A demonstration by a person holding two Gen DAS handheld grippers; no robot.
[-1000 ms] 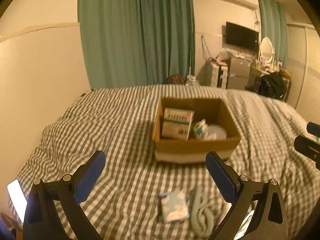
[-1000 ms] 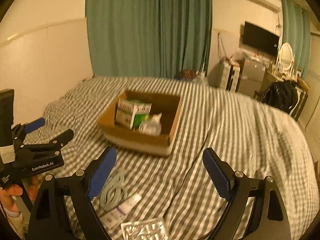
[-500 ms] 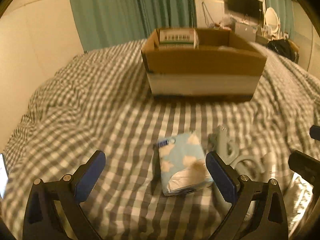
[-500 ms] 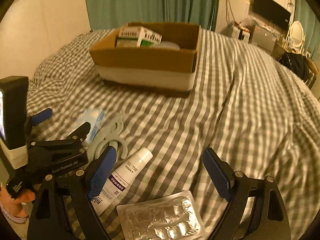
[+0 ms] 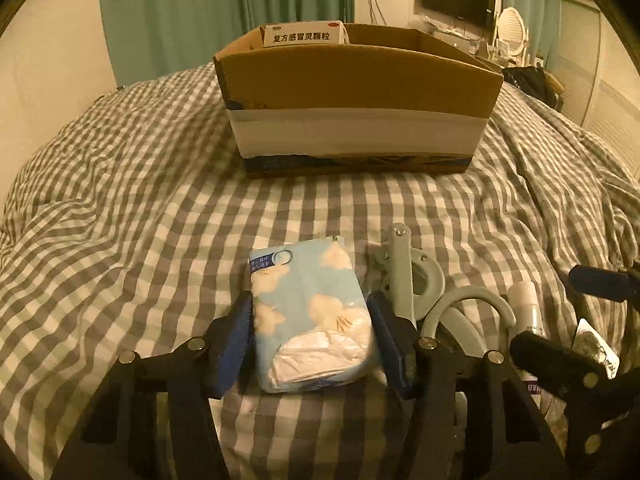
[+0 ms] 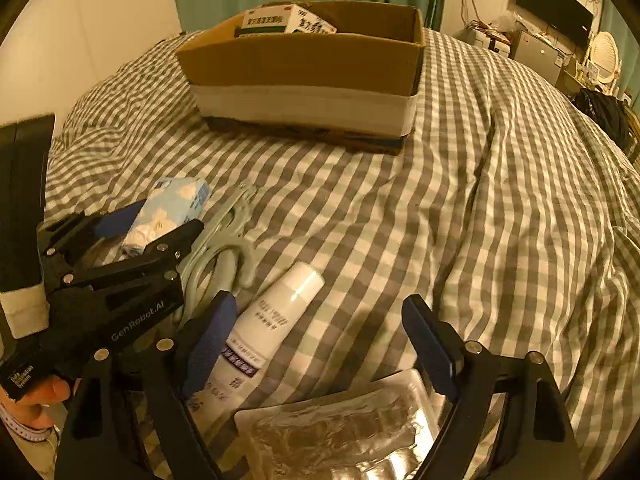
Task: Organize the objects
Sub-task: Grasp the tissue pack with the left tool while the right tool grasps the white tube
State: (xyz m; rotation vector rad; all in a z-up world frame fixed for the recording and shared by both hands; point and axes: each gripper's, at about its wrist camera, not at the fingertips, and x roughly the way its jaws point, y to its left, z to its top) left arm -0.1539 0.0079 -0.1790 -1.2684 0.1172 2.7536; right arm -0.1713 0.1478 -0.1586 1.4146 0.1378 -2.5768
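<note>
A light-blue tissue pack (image 5: pixel 308 316) printed with white clouds lies on the checked bed cover, and my left gripper (image 5: pixel 310 338) is shut on it, one blue pad pressed against each side. From the right wrist view the same tissue pack (image 6: pixel 168 208) sits between the left gripper's (image 6: pixel 160 220) fingers. My right gripper (image 6: pixel 320 340) stands open just above the cover. A white tube (image 6: pixel 276 316) lies along its left finger, and a silver blister pack (image 6: pixel 340 432) lies under it. The cardboard box (image 5: pixel 356 96) stands beyond, holding medicine cartons (image 5: pixel 302 36).
A grey-green looped tool (image 5: pixel 416 288) lies right of the tissue pack, touching the left gripper's right finger. The checked bed cover (image 6: pixel 500 220) spreads wide to the right. A wall and green curtains stand behind the box (image 6: pixel 308 68). A hand (image 6: pixel 36 400) holds the left gripper.
Both grippers dropped low over the bed, nearer the loose items. The left fingers closed in from wide open onto the tissue pack. The right gripper stayed open.
</note>
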